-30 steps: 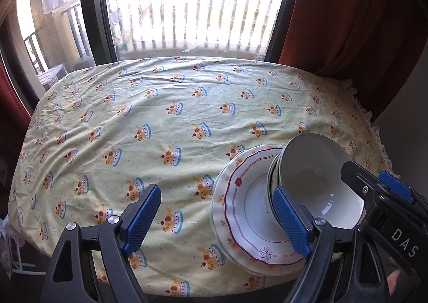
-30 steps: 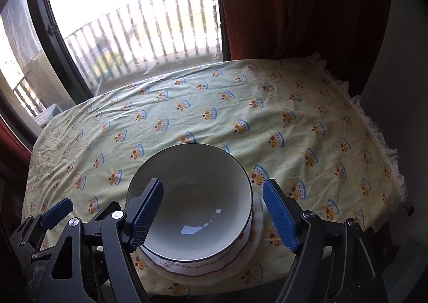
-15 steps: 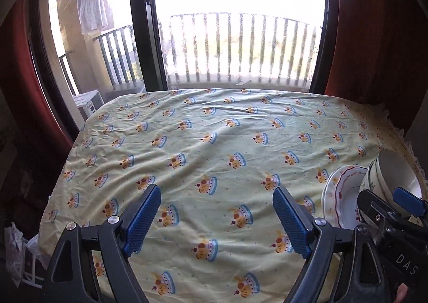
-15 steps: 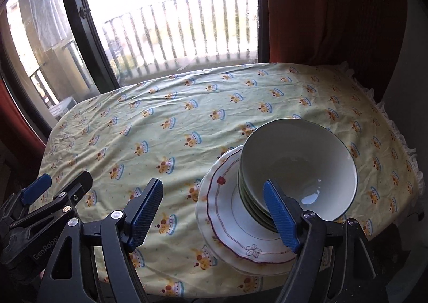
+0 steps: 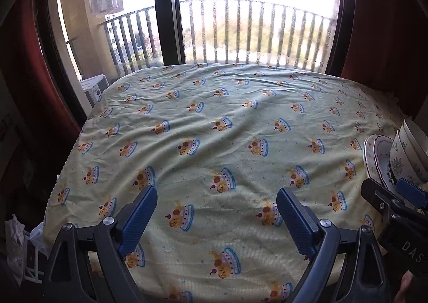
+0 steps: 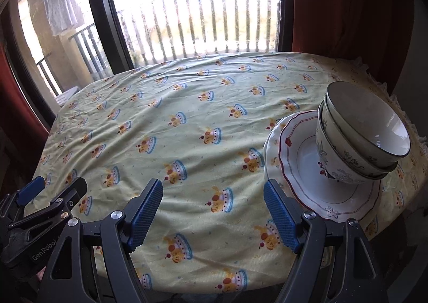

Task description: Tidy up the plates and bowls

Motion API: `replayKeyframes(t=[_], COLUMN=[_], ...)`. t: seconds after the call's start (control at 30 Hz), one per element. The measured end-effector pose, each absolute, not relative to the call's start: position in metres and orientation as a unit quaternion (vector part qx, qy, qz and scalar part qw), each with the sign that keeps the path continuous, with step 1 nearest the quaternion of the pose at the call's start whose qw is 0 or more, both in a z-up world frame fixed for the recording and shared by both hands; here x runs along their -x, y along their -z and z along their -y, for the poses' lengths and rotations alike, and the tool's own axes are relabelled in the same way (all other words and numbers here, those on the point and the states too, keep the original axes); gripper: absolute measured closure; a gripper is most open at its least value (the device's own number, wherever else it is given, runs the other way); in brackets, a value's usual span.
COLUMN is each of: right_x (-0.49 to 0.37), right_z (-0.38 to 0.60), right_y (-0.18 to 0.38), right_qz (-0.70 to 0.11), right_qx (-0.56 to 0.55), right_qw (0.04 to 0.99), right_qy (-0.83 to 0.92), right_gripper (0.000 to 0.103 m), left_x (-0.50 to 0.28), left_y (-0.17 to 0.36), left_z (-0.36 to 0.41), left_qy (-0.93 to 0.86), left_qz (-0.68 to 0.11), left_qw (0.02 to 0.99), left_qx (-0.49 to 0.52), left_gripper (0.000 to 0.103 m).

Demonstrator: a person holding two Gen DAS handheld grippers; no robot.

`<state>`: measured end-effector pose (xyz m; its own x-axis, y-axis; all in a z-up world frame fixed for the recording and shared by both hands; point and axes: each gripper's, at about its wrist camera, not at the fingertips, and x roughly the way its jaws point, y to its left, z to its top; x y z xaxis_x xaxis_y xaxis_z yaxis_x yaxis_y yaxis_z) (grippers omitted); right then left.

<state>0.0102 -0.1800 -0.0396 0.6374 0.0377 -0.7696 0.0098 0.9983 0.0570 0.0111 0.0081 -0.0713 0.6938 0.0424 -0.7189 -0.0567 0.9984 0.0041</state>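
Stacked white bowls (image 6: pixel 358 139) with floral print sit on stacked red-rimmed plates (image 6: pixel 307 171) at the table's right side; they also show at the right edge of the left wrist view, bowls (image 5: pixel 406 153) on plates (image 5: pixel 374 153). My right gripper (image 6: pixel 214 214) is open and empty, left of the plates above the cloth. My left gripper (image 5: pixel 216 218) is open and empty over the middle front of the table. The right gripper appears in the left wrist view (image 5: pixel 396 204), and the left gripper shows at the left of the right wrist view (image 6: pixel 45 196).
A yellow-green tablecloth (image 5: pixel 214 129) with crown prints covers the table. A window with a balcony railing (image 5: pixel 254 32) is behind, red curtains (image 6: pixel 347 8) at the sides. The table's front edge is just below both grippers.
Both grippers have pulled back and swung left, away from the dishes. The bowl stack now rests on the plates at the right, free of the right gripper.
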Motion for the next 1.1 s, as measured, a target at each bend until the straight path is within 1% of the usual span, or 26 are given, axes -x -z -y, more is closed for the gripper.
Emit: replayKeyframes(t=[0.07, 0.2, 1.1], right_x=[-0.006, -0.001, 0.009], right_z=[0.175, 0.171, 0.164], right_y=[0.040, 0.040, 0.029], right_qz=[-0.425, -0.421, -0.396], right_qx=[-0.025, -0.022, -0.018], right_qw=[0.905, 0.907, 0.918], right_qy=[-0.004, 0.006, 0.012], right_gripper=[0.019, 0.017, 0.012], left_x=[-0.007, -0.003, 0.010], left_y=[0.071, 0.070, 0.061], left_z=[-0.008, -0.012, -0.021], left_qy=[-0.018, -0.017, -0.024], left_qz=[-0.387, -0.383, -0.356], left_qw=[0.922, 0.924, 0.934], left_qx=[0.007, 0.014, 0.016], left_gripper=[0.007, 0.005, 0.003])
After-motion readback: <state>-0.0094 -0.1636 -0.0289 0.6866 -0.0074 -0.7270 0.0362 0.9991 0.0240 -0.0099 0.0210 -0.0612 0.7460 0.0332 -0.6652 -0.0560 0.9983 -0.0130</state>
